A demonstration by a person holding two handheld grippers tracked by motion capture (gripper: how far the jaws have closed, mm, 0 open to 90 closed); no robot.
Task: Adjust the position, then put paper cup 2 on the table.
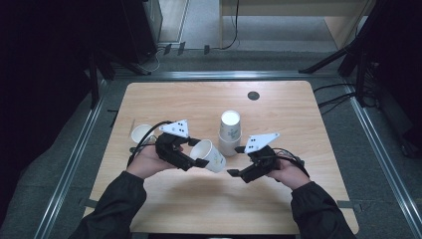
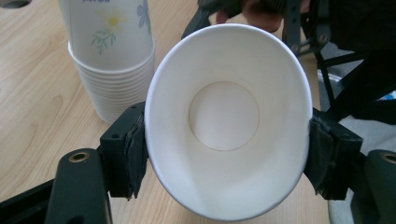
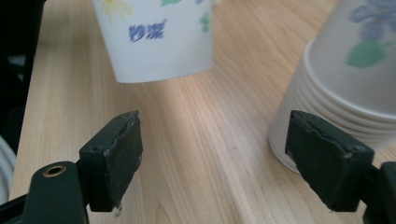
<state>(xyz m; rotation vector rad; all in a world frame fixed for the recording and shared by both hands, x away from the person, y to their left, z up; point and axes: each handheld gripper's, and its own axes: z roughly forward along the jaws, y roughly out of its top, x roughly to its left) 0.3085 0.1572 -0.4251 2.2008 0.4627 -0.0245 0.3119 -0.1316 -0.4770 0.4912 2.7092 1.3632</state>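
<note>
left gripper (image 1: 197, 152): jaws clamped on 1 paper cup (image 1: 211, 155), pads pressing its rim from both sides, rim squashed oval, cup lifted off the table (image 1: 278, 107), mouth facing the hand
right gripper (image 1: 238, 161): jaws spread wide, nothing between the pads, just beside the cup stack (image 1: 229, 132)
cup stack: upside down, mid-table
spare cup (image 1: 141, 133): behind left hand

cup (image 2: 224, 116): white, blue and yellow flowers, green leaves
stack (image 1: 229, 133): white, same flower print
surface (image 1: 278, 114): pale wood grain
</note>
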